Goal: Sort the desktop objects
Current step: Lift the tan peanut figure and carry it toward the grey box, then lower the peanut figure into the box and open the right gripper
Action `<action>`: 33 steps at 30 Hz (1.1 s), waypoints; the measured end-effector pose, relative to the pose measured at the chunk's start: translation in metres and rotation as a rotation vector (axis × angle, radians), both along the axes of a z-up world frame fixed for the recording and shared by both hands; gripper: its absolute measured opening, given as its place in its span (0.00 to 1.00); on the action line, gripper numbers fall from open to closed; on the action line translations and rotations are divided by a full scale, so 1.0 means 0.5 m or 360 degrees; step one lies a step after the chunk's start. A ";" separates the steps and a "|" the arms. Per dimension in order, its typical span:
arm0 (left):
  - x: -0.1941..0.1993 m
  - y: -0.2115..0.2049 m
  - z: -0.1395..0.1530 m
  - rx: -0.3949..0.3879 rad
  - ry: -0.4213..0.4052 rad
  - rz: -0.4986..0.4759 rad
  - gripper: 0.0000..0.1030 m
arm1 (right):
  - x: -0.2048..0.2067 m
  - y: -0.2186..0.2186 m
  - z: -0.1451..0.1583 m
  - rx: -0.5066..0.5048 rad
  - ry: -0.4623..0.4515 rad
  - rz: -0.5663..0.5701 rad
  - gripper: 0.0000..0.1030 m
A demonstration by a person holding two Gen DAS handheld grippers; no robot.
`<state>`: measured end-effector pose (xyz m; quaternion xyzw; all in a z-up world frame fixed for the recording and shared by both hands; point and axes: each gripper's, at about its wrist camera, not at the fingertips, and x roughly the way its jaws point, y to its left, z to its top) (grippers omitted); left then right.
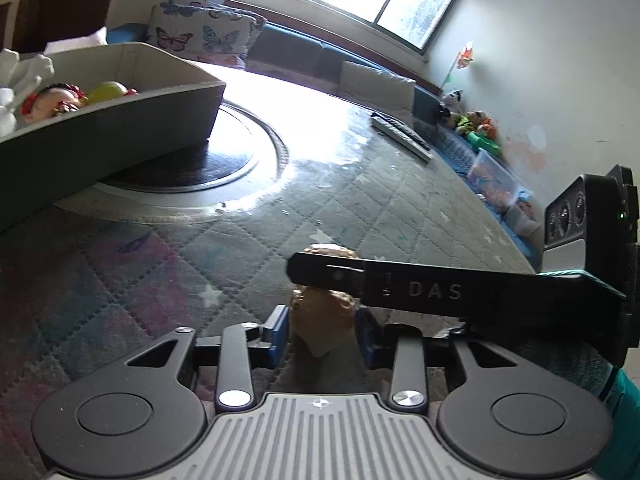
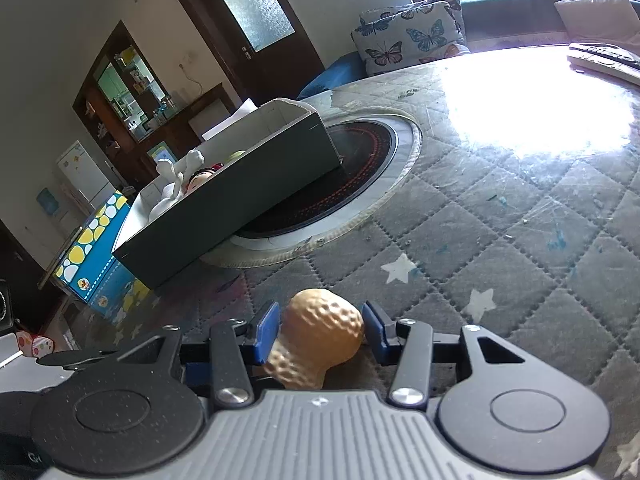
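A tan peanut-shaped toy (image 2: pixel 316 336) sits between the blue pads of my right gripper (image 2: pixel 320 330), which is closed on it just above the quilted table cover. In the left wrist view the same toy (image 1: pixel 322 314) also lies between the blue pads of my left gripper (image 1: pixel 322 330), and the right gripper's black finger (image 1: pixel 400 286) crosses in front of it. Whether the left pads press the toy is unclear. A grey open box (image 1: pixel 120 120) holding a doll, a yellow ball and a white plush stands at the far left; it also shows in the right wrist view (image 2: pixel 240 200).
The box rests partly on a round black hob (image 2: pixel 340 184) set in the table. A remote control (image 1: pixel 400 136) lies at the far right edge. A blue and yellow carton (image 2: pixel 96 260) stands beside the table. A butterfly cushion (image 1: pixel 204 32) lies on the sofa behind.
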<state>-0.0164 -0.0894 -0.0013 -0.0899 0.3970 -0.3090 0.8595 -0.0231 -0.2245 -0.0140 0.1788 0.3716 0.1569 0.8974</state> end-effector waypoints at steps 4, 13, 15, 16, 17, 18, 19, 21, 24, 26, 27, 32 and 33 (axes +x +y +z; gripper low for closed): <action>-0.004 0.001 -0.001 0.0001 -0.0017 -0.0008 0.35 | -0.004 0.001 0.001 -0.0001 -0.0009 -0.0009 0.44; -0.016 0.039 0.013 -0.0014 -0.0077 0.0042 0.34 | 0.004 0.027 0.019 0.0006 -0.0029 0.0067 0.43; -0.015 0.056 0.019 -0.0030 -0.0091 0.0068 0.34 | 0.012 0.041 0.028 0.0003 -0.0043 0.0099 0.43; -0.012 0.066 0.021 -0.0037 -0.0095 0.0084 0.33 | 0.018 0.048 0.032 0.0001 -0.0048 0.0114 0.43; -0.011 0.073 0.024 -0.0042 -0.0099 0.0100 0.33 | 0.023 0.056 0.035 -0.0003 -0.0051 0.0129 0.43; -0.009 0.081 0.027 -0.0046 -0.0103 0.0117 0.33 | 0.028 0.065 0.039 -0.0010 -0.0058 0.0144 0.43; -0.006 0.091 0.030 -0.0051 -0.0107 0.0133 0.33 | 0.033 0.074 0.043 -0.0018 -0.0067 0.0159 0.43; -0.001 0.108 0.036 -0.0061 -0.0114 0.0162 0.33 | 0.044 0.094 0.051 -0.0027 -0.0082 0.0188 0.43; 0.010 0.136 0.050 -0.0062 -0.0147 0.0204 0.33 | 0.065 0.124 0.066 -0.0028 -0.0103 0.0236 0.43; 0.021 0.157 0.068 -0.0072 -0.0174 0.0237 0.33 | 0.084 0.141 0.081 -0.0019 -0.0130 0.0266 0.43; 0.028 0.166 0.077 -0.0075 -0.0194 0.0254 0.33 | 0.093 0.150 0.090 -0.0009 -0.0148 0.0279 0.43; 0.064 0.217 0.121 -0.0037 -0.0301 0.0351 0.33 | 0.151 0.209 0.134 0.0026 -0.0236 0.0373 0.43; 0.073 0.228 0.129 -0.0029 -0.0314 0.0370 0.33 | 0.164 0.220 0.140 0.0032 -0.0247 0.0392 0.43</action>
